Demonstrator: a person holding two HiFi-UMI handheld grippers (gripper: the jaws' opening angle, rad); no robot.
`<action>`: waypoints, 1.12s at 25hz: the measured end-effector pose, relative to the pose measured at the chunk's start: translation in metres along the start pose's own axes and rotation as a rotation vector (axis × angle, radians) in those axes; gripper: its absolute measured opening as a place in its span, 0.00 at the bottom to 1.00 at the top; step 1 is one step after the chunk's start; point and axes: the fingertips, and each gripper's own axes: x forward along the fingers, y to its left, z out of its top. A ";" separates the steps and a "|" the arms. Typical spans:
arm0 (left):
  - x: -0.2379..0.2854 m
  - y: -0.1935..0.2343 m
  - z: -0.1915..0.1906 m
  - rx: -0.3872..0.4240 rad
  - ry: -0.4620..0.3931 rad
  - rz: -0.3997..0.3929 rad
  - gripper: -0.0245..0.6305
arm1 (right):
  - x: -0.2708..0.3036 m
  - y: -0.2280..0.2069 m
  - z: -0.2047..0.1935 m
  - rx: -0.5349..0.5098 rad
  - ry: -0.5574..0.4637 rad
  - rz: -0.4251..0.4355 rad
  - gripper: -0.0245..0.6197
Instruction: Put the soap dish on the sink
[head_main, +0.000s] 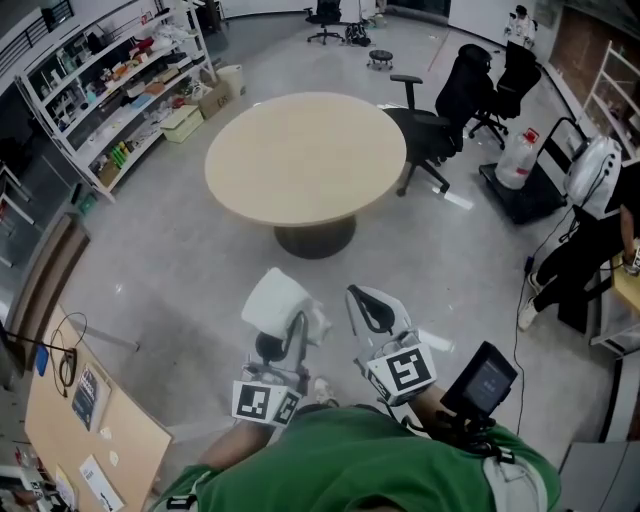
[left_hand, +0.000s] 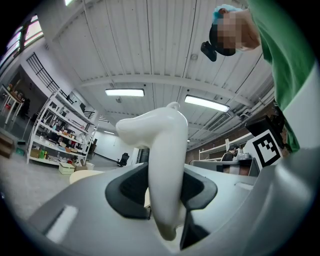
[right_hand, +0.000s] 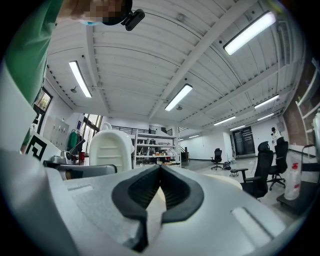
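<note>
A white soap dish (head_main: 280, 305) is held edge-on in my left gripper (head_main: 292, 338), low in the head view, just in front of the person's green shirt. In the left gripper view the dish (left_hand: 167, 145) stands upright between the dark pads (left_hand: 127, 192), which press on both its sides. My right gripper (head_main: 372, 308) is beside it, to the right, with nothing in it. Its jaws meet at the tips in the right gripper view (right_hand: 160, 169). That view also shows the ribbed face of the dish (right_hand: 107, 150) at left. No sink is in any view.
A round beige table (head_main: 305, 155) stands ahead on the grey floor. Black office chairs (head_main: 440, 115) are at its right, and a cart with a water jug (head_main: 517, 160) is further right. Shelving (head_main: 110, 90) lines the left wall. A wooden board (head_main: 80, 420) lies at lower left.
</note>
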 end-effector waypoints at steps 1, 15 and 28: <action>0.001 0.005 0.000 -0.001 -0.003 0.000 0.27 | 0.005 0.001 0.000 -0.002 0.000 -0.001 0.04; 0.019 0.051 0.004 -0.018 -0.016 -0.024 0.27 | 0.053 0.013 0.001 -0.032 -0.005 -0.008 0.04; 0.033 0.086 0.009 -0.028 -0.027 -0.038 0.27 | 0.091 0.019 0.004 -0.056 -0.004 -0.012 0.04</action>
